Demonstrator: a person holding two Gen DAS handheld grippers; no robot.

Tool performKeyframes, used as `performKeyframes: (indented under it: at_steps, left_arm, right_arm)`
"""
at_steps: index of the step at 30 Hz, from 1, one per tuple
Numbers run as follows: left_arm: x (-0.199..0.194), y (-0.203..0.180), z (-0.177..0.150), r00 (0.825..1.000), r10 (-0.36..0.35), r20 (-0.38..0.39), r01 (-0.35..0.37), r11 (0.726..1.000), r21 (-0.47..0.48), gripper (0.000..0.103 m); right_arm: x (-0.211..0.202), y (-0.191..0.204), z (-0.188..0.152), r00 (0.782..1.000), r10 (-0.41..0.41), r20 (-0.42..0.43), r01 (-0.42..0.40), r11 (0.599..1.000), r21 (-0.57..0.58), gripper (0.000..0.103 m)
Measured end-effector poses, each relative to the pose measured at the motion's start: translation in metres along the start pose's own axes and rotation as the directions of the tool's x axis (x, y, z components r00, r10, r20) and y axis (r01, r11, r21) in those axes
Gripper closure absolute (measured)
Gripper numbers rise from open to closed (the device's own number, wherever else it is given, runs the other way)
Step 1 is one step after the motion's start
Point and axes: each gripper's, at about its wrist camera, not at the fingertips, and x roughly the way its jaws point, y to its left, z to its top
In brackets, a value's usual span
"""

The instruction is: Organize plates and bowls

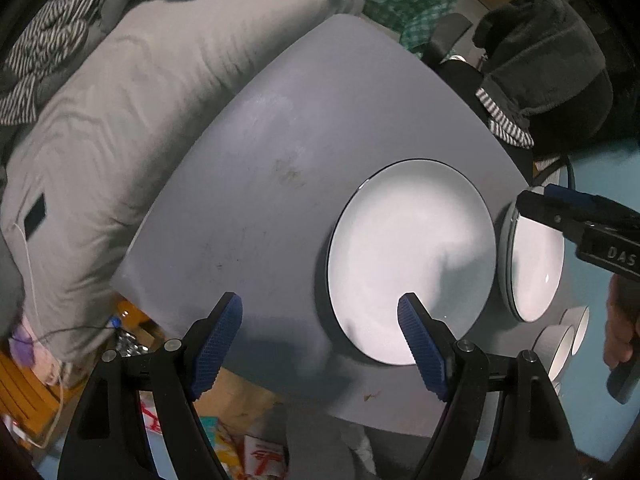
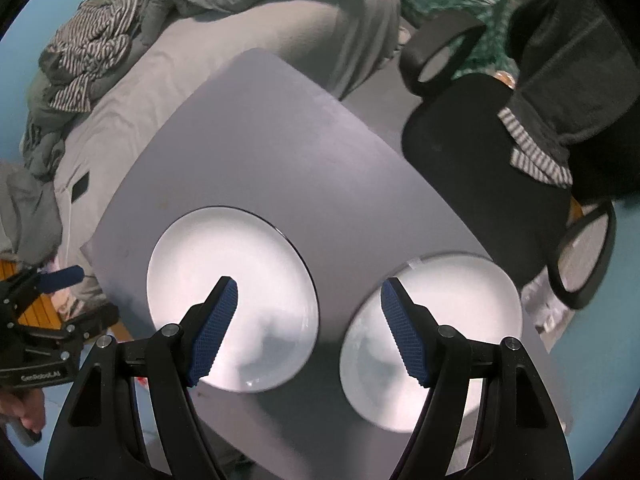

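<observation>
Bedding [image 1: 120, 120] in grey fills the far and left side of both views, with striped clothing [image 1: 44, 52] heaped on it. We note next the worktop [image 1: 260, 160], a grey square board lying beside the bed, bare over most of its surface apart from a few faint stains. A black chair [image 2: 472, 168] draped with dark cloth stands at its right edge.

On the worktop we find two white plates. The left plate [image 1: 408, 248] lies flat near the front edge; the right plate [image 1: 536, 264] lies just beside it, and whether their rims touch we cannot tell. Two small bowls [image 1: 564, 340] sit near the right plate at the front right corner, seen only in the left wrist view.

Left tongs [image 1: 320, 340] point down with jaws wide and nothing between them; one finger shows over the left plate's near rim, the other over bare worktop. Right tongs [image 2: 308, 320] likewise stand wide and empty, one finger over each plate, with the gap between the plates below them. We see no contact between either tongs and the crockery. A hand [image 1: 620, 328] grips the right tool's handle.
</observation>
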Motion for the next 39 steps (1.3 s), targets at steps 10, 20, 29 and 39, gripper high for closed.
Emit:
performKeyframes:
  at_steps: [10,20,29,39]
  left_arm:
    - [0.027,0.007,0.003,0.999,-0.031,-0.01,0.03,0.998,-0.046,0.022]
    - [0.046,0.009,0.005,0.997,-0.07,-0.028,0.067,0.992,-0.107,0.022]
    - [0.059,0.004,0.0,0.996,-0.068,-0.059,0.062,0.993,-0.098,0.022]
    - [0.064,0.005,0.0,0.996,-0.056,-0.076,0.049,0.994,-0.093,0.034]
  right_arm:
    - [0.043,-0.005,0.009,0.998,0.021,-0.052,-0.021,1.0,-0.011,0.03]
    - [0.056,-0.004,0.0,0.993,0.078,-0.092,-0.081,0.996,-0.029,0.03]
    - [0.068,0.004,-0.004,0.986,0.101,-0.129,-0.108,0.993,-0.043,0.03]
    - [0.076,0.004,-0.008,0.975,0.147,-0.164,-0.153,0.988,-0.024,0.05]
